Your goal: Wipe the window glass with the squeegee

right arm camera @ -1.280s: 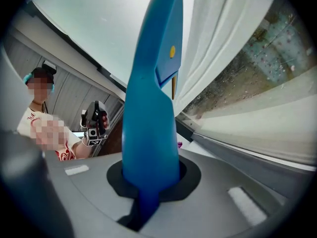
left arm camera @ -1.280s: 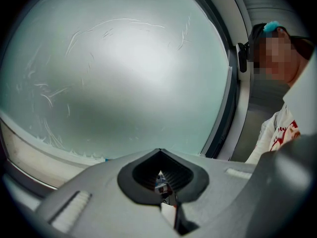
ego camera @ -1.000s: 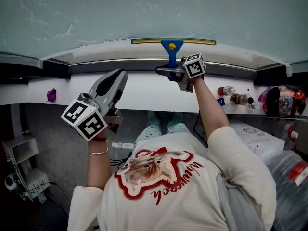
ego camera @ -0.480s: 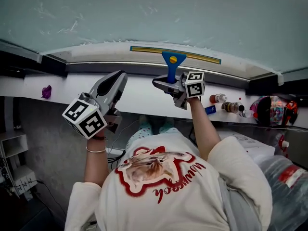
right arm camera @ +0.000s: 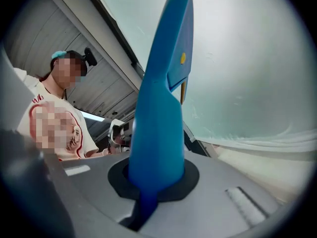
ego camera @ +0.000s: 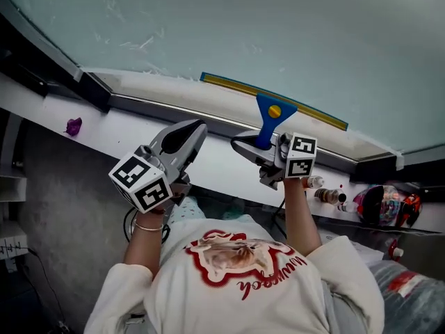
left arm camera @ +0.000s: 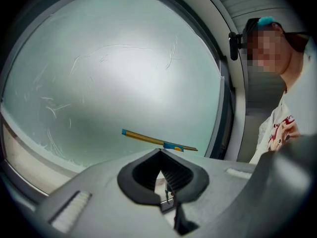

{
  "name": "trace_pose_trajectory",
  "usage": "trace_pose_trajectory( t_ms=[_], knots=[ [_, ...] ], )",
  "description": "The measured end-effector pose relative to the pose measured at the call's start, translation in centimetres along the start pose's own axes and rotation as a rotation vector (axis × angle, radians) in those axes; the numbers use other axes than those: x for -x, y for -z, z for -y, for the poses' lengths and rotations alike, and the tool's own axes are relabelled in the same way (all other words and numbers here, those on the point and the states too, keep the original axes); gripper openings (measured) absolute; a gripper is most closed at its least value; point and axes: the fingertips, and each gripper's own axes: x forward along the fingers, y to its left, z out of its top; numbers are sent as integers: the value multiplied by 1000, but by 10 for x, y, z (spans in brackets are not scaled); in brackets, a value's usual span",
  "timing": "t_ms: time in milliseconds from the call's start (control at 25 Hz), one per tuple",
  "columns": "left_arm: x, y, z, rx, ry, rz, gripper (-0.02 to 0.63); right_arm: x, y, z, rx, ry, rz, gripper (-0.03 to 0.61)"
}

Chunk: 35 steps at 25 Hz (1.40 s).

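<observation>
- Right claw (ego camera: 260, 145) is clamped on the blue handle of the squeegee (ego camera: 272, 114).
- The squeegee's blade lies against the glass (ego camera: 278, 26), low down, just above the bottom frame, sloping down to the right.
- Left claw (ego camera: 200, 125) is closed with nothing in it, short of the glass, left of the squeegee.
- A small purple thing (ego camera: 73, 126) sits on the sill (ego camera: 104, 132), far left.

Left gripper (ego camera: 197, 126): jaws together, empty, raised on bent arm; right gripper (ego camera: 252, 148): jaws clamped on squeegee (ego camera: 273, 111) handle, arm outstretched.
</observation>
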Motion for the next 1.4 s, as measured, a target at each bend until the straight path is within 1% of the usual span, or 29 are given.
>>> trace_pose_trajectory(
  t_ms=[120,200,280,360,440,560,680,840,920,1000,1080,1200,1280,1400],
  knots=[
    [3,-3,-13,-22,55,9,2,-14,-7,0,81,60,-33,23],
    [6,-11,-30,-49,104,24,2,-30,-14,4,111,90,-36,23],
    [13,-22,-48,-98,149,10,2,-52,-25,7,130,112,-2,23],
    [28,-32,-66,-150,184,-24,2,-83,-37,7,137,124,59,23],
    [53,-42,-86,-173,215,-53,2,-120,-46,3,120,128,106,23],
    [91,-65,-126,-185,216,-73,2,-179,-60,2,107,138,147,23],
    [110,-83,-158,-189,222,-81,2,-217,-76,2,141,150,176,23],
    [112,-96,-171,-238,244,-59,2,-232,-92,-1,192,158,136,23],
    [113,-97,-171,-229,253,-49,2,-236,-97,0,192,167,113,23],
    [112,-104,-165,-211,283,-36,2,-239,-106,3,194,175,93,23],
    [108,-126,-156,-256,324,-10,2,-244,-130,-3,215,140,72,23],
    [101,-177,-143,-347,379,34,2,-258,-193,-28,281,51,49,23],
    [97,-214,-131,-409,402,69,2,-265,-241,-47,346,37,24,23],
    [94,-254,-106,-532,409,134,2,-270,-314,-79,439,55,-34,23]
  ],
)
